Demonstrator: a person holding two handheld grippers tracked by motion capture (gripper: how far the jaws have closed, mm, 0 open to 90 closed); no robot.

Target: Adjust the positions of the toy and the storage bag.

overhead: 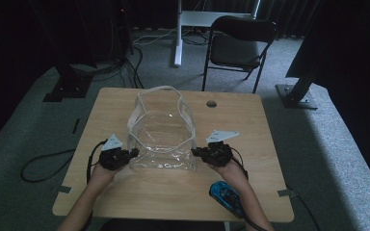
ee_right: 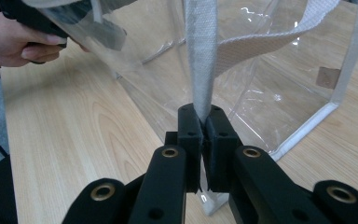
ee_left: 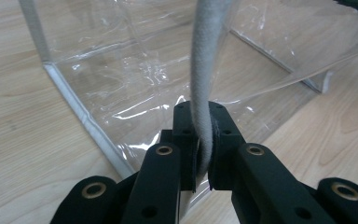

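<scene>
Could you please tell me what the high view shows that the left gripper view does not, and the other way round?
High view alone: the whole wooden table, a blue object near the right gripper, and a folding chair beyond. Left gripper view alone: the left gripper clamped on the bag's grey strap. Both share the clear plastic bag.

Blue object (overhead: 225,196) near right forearm: too dim, perhaps toy car; chair (overhead: 241,43) dim.

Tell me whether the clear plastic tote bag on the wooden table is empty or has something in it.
Empty. The clear plastic tote bag stands open, and through its walls just bare wooden table shows; nothing lies inside.
</scene>
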